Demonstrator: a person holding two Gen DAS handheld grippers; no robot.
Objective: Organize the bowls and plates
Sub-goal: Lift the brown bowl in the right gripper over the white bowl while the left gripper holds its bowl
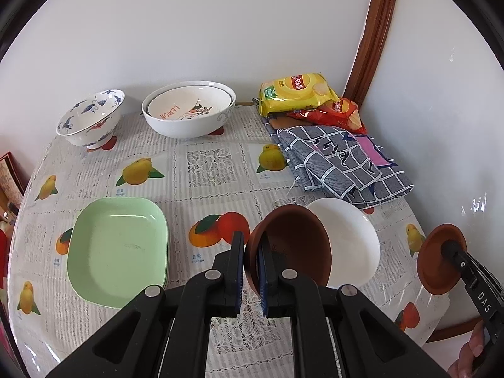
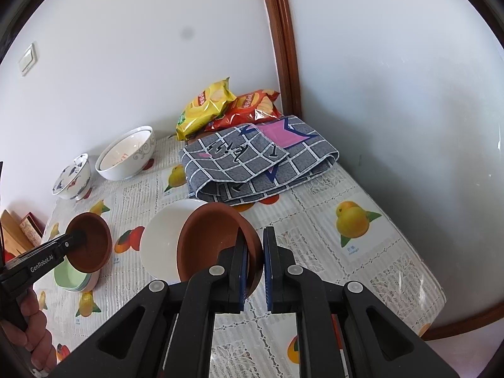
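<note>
My left gripper [image 1: 251, 253] is shut on the rim of a brown bowl [image 1: 293, 245], held tilted above the table; it also shows in the right wrist view [image 2: 91, 242]. My right gripper [image 2: 254, 253] is shut on the rim of a second brown bowl [image 2: 211, 239], seen at the right edge in the left wrist view [image 1: 436, 261]. A white bowl [image 1: 352, 239] sits on the table between them, partly hidden behind each brown bowl [image 2: 163, 242]. Stacked green plates [image 1: 116, 249] lie at the left.
A blue-patterned bowl [image 1: 91, 118] and nested white bowls [image 1: 189, 110] stand at the back by the wall. A folded checked cloth [image 1: 340, 160] and two chip bags [image 1: 296, 94] lie at the back right. The table edge [image 1: 441, 324] is near right.
</note>
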